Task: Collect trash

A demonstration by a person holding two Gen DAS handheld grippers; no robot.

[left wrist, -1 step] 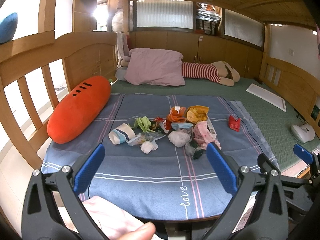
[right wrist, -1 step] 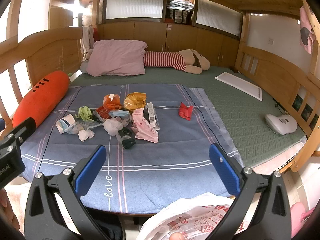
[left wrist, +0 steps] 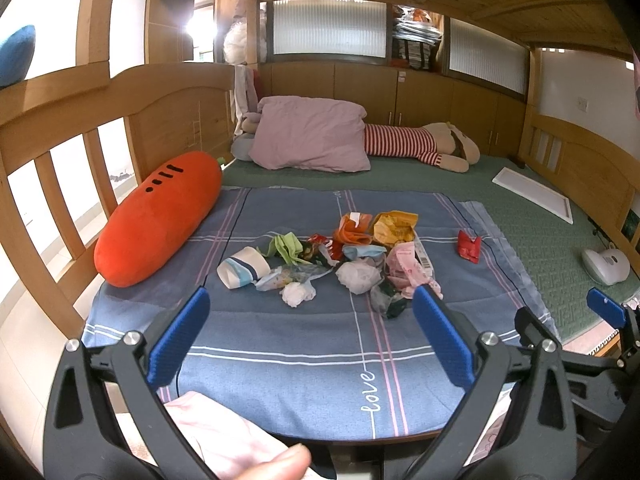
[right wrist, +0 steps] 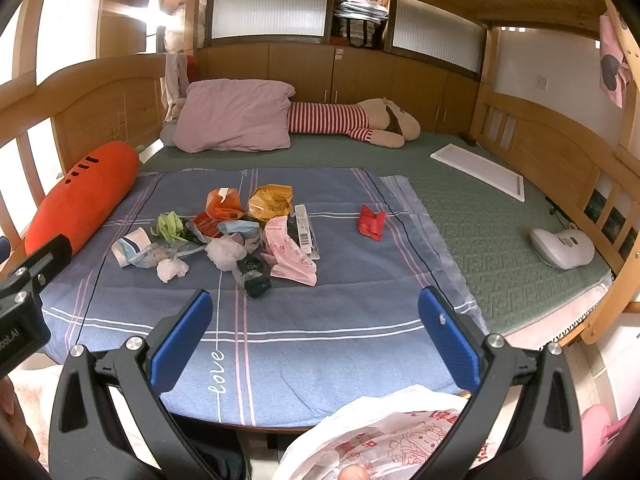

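A heap of trash lies mid-blanket: a paper cup (left wrist: 242, 268), a green wrapper (left wrist: 286, 246), an orange wrapper (left wrist: 352, 228), a yellow bag (left wrist: 396, 226), a pink wrapper (left wrist: 408, 264) and white tissue (left wrist: 298, 292). A red wrapper (left wrist: 469, 246) lies apart to the right. My left gripper (left wrist: 310, 294) is open and empty, hovering short of the heap. My right gripper (right wrist: 315, 296) is also open and empty, with the pink wrapper (right wrist: 290, 256) and red wrapper (right wrist: 371, 222) ahead of it. A white printed plastic bag (right wrist: 400, 436) hangs below the right gripper.
An orange carrot pillow (left wrist: 160, 216) lies along the left wooden rail (left wrist: 60, 148). At the back are a pink pillow (left wrist: 312, 140) and a striped plush (left wrist: 420, 148). A white board (right wrist: 480, 170) and a white device (right wrist: 562, 246) rest on the green mattress at right.
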